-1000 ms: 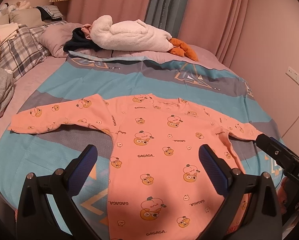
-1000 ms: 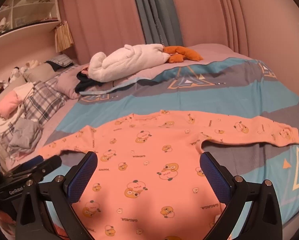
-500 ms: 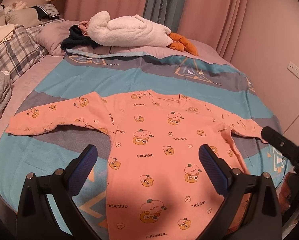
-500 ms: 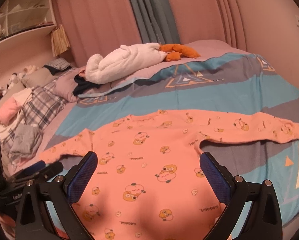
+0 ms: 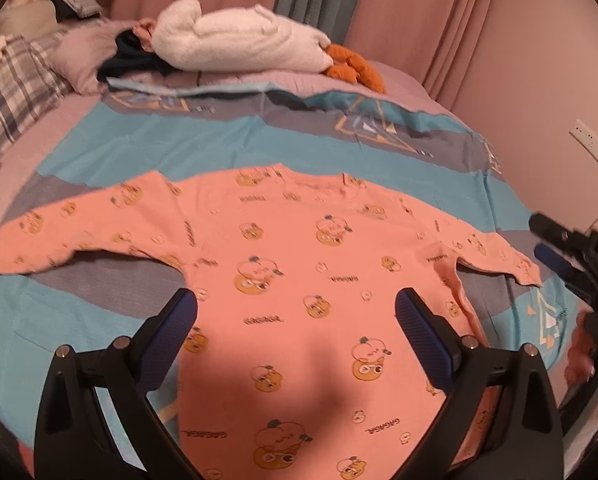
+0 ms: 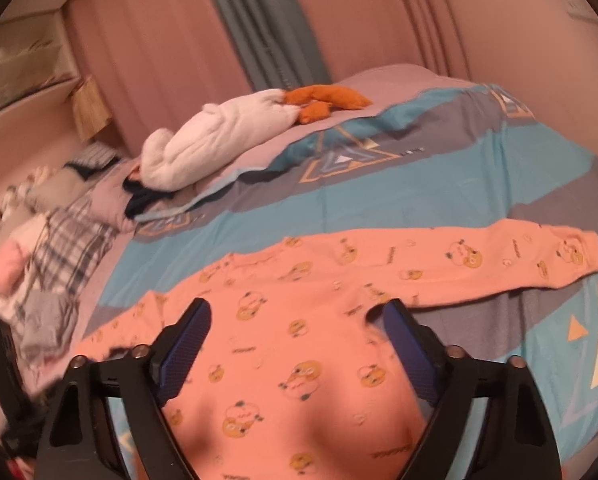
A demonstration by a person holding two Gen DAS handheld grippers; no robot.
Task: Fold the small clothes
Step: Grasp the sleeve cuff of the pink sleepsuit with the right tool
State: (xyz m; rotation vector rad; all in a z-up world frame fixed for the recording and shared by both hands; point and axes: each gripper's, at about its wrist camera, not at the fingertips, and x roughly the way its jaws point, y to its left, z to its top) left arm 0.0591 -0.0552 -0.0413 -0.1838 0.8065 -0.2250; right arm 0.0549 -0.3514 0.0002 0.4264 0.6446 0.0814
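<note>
orange long-sleeved top point(image 5: 299, 300): 1, with 2 sleeves spread | bed point(image 5: 259, 140): 1 | white plush toy point(image 5: 239, 40) with orange feet: 1 | plaid pillow point(image 5: 15, 88): 1 | dark garment point(image 5: 131, 62) beside the plush: 1 | wall power strip point(image 5: 593, 148): 1 | grippers: 2, left gripper point(image 5: 297, 312) and right gripper point(image 6: 297, 320), 2 fingers each

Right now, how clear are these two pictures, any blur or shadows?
Left wrist view: warm dim light, slight blur, a dark shadow across the shirt between the open fingers. Right wrist view: heavier motion blur, worst at the left edge, bed lines bent by the fisheye.
</note>
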